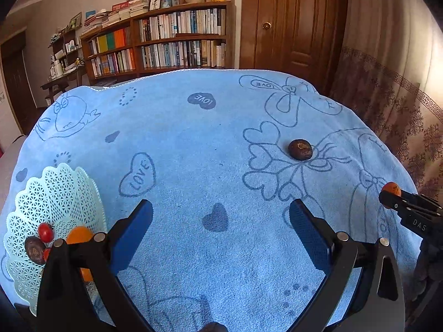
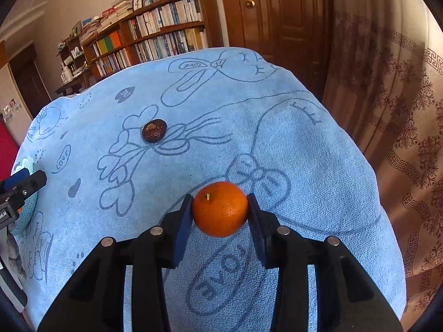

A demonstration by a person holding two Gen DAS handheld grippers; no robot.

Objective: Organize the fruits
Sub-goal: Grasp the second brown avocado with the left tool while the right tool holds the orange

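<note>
A fluffy blue towel (image 1: pixel 193 171) is covering the worktop, printed with outline drawings of bows, hearts and cartoon figures; several hearts are carrying the word "LOVE". Behind it, a wooden bookshelf (image 1: pixel 166 41) packed with books is lining the wall beside a brown panelled door (image 1: pixel 293 19), and a patterned curtain (image 2: pixel 401 127) is hanging on the right.

The right gripper (image 2: pixel 220 213) is holding a smooth, round orange (image 2: pixel 220 212) between its blue ribbed fingers, just above the towel. The left gripper (image 1: pixel 221 218) is hovering with its fingers spread wide and nothing between them.

A dark, wrinkled brown fruit (image 1: pixel 300 149) is lying alone mid-towel. At the left edge, a pale green lattice plastic basket (image 1: pixel 61 193) with a scalloped rim is holding a red cherry tomato (image 1: pixel 45 232), another orange (image 1: pixel 79 235) and another dark fruit (image 1: pixel 34 249).
</note>
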